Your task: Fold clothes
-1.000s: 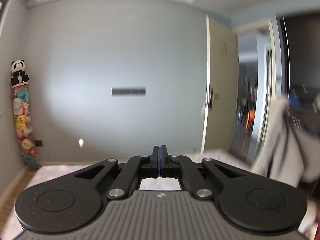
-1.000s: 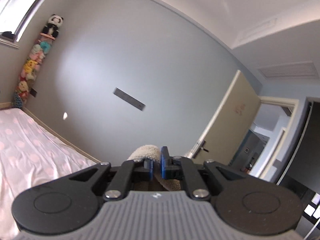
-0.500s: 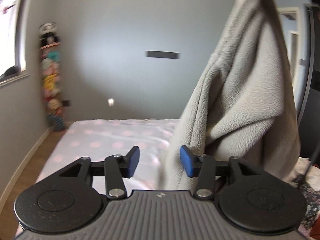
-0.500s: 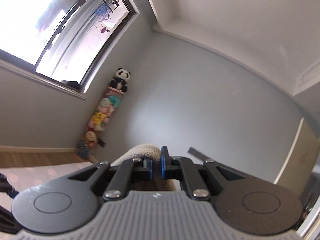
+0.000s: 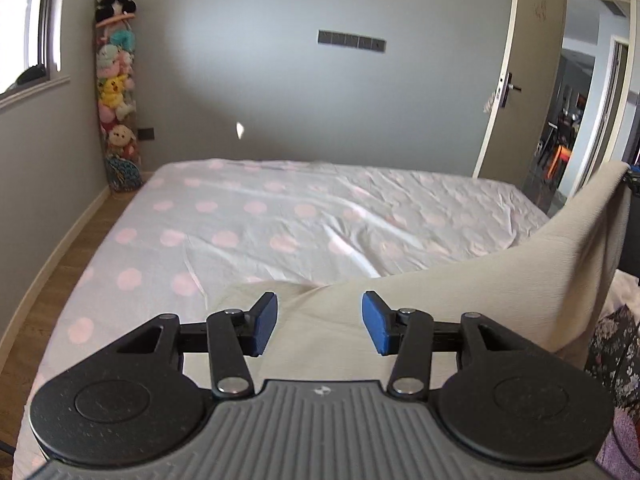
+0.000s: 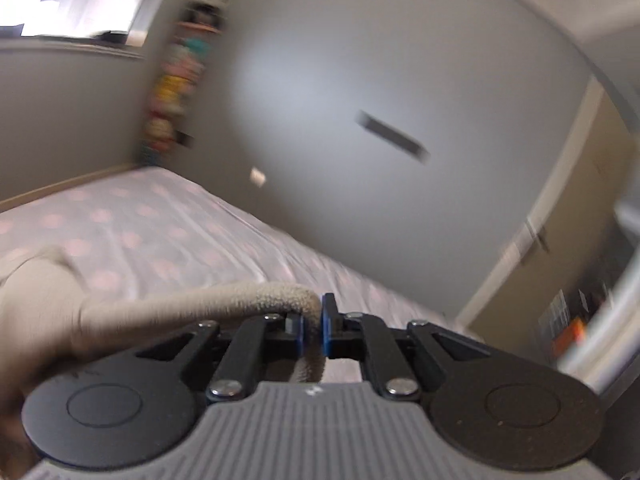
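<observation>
Gaping wide, the left gripper [image 5: 319,323] shows two blue rubber pads on black linkage arms, nothing between them, above a ribbed grey housing stamped with a small pale logo too small to read. Just beyond the pads lies the beige fleece garment [image 5: 472,300], its nap fine and matte, spread over the near edge of the bed and rising to a peak at the right edge of the left wrist view, where a blue-tipped tool holds it up. The right wrist view shows that grip closely: the right gripper [image 6: 313,330] is clamped on a rolled, nubbly hem of the same fabric, which arcs away left in a thick rope; this view is smeared by motion. Underneath stretches the grey bedsheet with pink polka dots [image 5: 280,216], creased. Farther off, only the left view shows sharply the tall column of stuffed toys topped by a panda [image 5: 114,80], a dark row of wall switches [image 5: 352,41], and the cream door with a lever handle [image 5: 516,80] standing ajar.
</observation>
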Demonstrator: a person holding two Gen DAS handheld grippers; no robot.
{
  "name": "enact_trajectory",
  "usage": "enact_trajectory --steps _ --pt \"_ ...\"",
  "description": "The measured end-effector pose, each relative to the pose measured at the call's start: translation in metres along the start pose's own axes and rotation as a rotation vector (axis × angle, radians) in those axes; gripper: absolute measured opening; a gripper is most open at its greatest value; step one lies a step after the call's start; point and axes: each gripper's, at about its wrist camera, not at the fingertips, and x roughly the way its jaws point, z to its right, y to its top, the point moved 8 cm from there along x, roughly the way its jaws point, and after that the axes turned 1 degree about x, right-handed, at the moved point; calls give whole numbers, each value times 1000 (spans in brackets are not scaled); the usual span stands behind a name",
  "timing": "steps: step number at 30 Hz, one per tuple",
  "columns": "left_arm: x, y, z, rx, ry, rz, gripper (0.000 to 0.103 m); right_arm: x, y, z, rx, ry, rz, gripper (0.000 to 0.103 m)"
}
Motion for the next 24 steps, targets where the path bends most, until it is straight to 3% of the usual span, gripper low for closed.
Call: enact_trajectory --steps 2,8,9,11,13,17,22,24 --pt "12 -8 9 4 -12 -27 46 30 -36 57 86 -106 -80 9" --pt "63 -27 24 4 -32 -99 59 34 -113 43 75 -45 -192 12" --pt "74 -32 24 2 -29 -116 60 34 -126 40 71 -32 -210 16" --pt "94 -42 24 -1 -22 -148 60 34 -151 32 63 -6 -246 38" --pt "108 -54 19 0 -6 -176 60 34 -176 25 55 20 -281 41" --pt "125 -79 0 6 41 -216 60 33 -226 10 38 73 -352 64" --pt "138 -101 -29 -29 70 -229 65 -7 -243 -18 132 169 -375 82" --pt "144 -109 -39 -55 67 -234 65 -18 -254 -35 186 222 -411 83"
